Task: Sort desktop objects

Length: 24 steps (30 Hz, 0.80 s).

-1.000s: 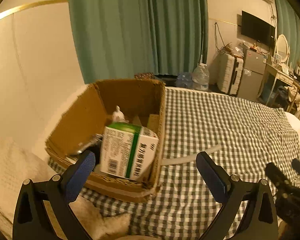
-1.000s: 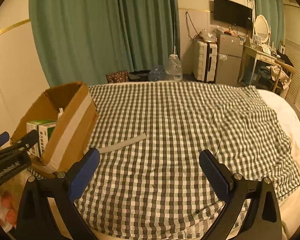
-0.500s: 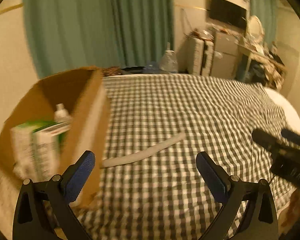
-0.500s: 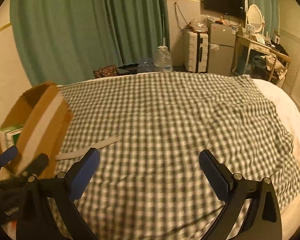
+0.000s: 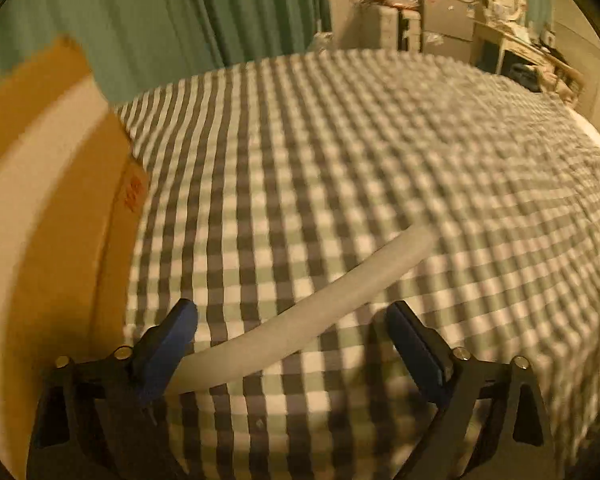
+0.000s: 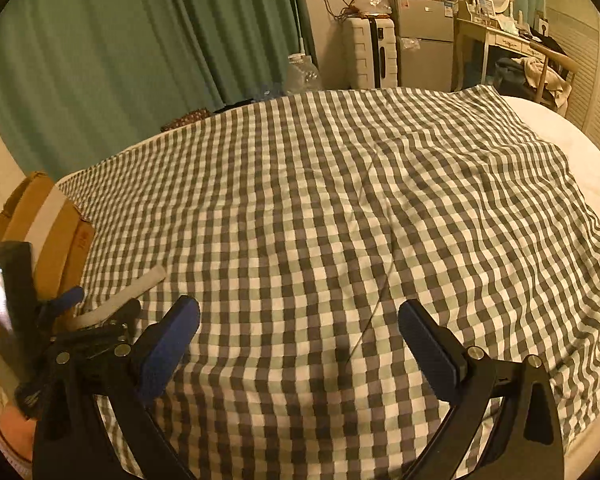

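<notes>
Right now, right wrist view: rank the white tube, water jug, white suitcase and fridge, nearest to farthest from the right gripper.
From the right gripper:
1. White tube, on the checked cloth to the left, low.
2. Water jug, on the floor past the bed's far edge, by the curtain.
3. White suitcase and fridge, side by side at the back wall, too close to call.

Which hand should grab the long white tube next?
Probably the left. The left gripper is open with the white tube lying between its fingers, next to the cardboard box. The right gripper is open over bare checked cloth.
</notes>
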Each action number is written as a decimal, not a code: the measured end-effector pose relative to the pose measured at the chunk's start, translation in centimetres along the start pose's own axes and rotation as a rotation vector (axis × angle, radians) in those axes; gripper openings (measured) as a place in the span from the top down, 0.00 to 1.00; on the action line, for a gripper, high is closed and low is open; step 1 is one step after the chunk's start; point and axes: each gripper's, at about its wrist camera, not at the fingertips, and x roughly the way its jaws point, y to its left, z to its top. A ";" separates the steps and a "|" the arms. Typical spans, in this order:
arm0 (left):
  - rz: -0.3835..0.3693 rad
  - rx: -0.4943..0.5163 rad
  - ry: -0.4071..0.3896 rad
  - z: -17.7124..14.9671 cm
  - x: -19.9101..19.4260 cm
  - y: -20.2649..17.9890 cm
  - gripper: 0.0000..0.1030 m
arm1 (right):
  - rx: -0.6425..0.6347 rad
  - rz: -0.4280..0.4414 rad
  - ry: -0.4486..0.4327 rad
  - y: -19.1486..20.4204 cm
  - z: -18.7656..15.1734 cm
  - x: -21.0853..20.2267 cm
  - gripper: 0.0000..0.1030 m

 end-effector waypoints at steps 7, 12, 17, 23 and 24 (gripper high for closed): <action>-0.048 0.083 -0.084 -1.6 -1.4 -1.5 0.67 | 0.027 0.009 0.025 -0.6 -0.2 0.7 0.03; -0.022 0.148 -0.080 -2.3 -2.4 -2.4 0.89 | 0.033 0.030 0.024 -0.2 -0.1 0.0 0.03; -0.057 0.056 -0.097 -1.6 -5.5 -0.6 0.93 | -0.003 0.033 -0.009 0.9 -0.1 -1.8 0.03; -0.115 0.016 -0.184 1.1 -11.6 0.8 0.93 | -0.036 0.047 -0.049 3.2 0.1 -5.0 0.03; -0.126 0.012 -0.207 1.2 -12.8 1.2 0.93 | -0.045 0.056 -0.062 3.7 0.1 -5.8 0.03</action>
